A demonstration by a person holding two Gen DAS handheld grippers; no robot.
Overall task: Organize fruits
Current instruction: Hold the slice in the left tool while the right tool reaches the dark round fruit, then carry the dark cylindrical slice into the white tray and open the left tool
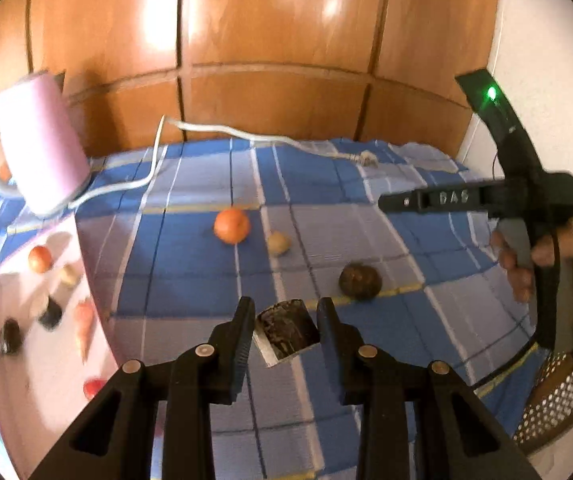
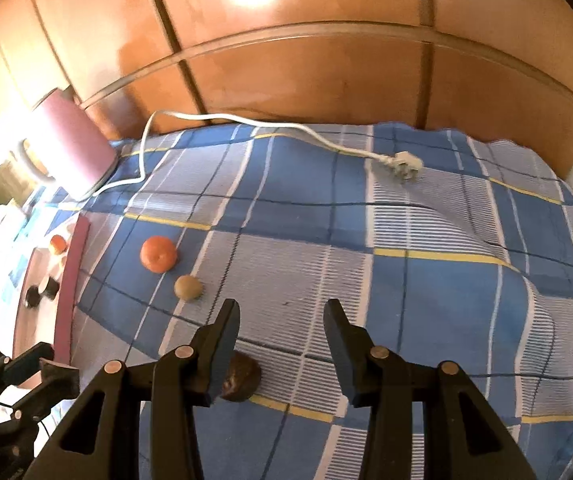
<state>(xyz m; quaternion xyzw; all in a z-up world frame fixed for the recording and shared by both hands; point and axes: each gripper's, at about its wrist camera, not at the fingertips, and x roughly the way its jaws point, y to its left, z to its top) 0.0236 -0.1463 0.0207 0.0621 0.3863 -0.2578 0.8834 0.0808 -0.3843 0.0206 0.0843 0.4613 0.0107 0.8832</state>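
My left gripper is shut on a dark cut fruit piece with a pale cut face, held above the checked cloth. On the cloth lie an orange, a small tan fruit and a dark brown round fruit. They also show in the right wrist view: the orange, the tan fruit, the brown fruit. My right gripper is open and empty, its left finger just above the brown fruit. It also shows in the left wrist view. A pink tray at the left holds several fruit pieces.
A pink kettle stands at the back left; its white cord and plug lie across the back of the blue checked cloth. A wooden wall is behind. A perforated metal basket is at the lower right.
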